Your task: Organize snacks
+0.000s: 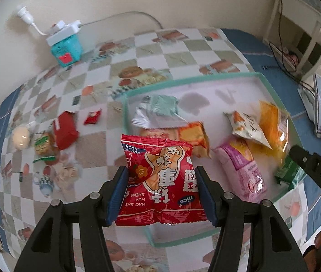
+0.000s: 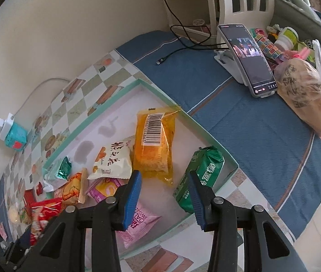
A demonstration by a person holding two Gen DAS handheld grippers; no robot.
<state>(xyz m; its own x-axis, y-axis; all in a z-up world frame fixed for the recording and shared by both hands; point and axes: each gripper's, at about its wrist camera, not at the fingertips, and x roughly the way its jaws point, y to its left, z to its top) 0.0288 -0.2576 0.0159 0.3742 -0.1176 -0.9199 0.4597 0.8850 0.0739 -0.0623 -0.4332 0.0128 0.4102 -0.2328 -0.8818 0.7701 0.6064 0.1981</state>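
Left claw (image 1: 161, 195) around red packet (image 1: 160, 176)

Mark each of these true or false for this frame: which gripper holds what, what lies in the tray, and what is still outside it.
1. The left gripper holds a red packet. True.
2. The right gripper holds the green packet. False: nothing sits between its fingers; the green packet lies beside one finger, in the tray corner.
3. The yellow packet lies in the tray. True.
4. The tray holds one snack only. False: it holds several, the pink packet among them.
5. Some snacks lie on the tablecloth outside the tray. True: the red box, for one.
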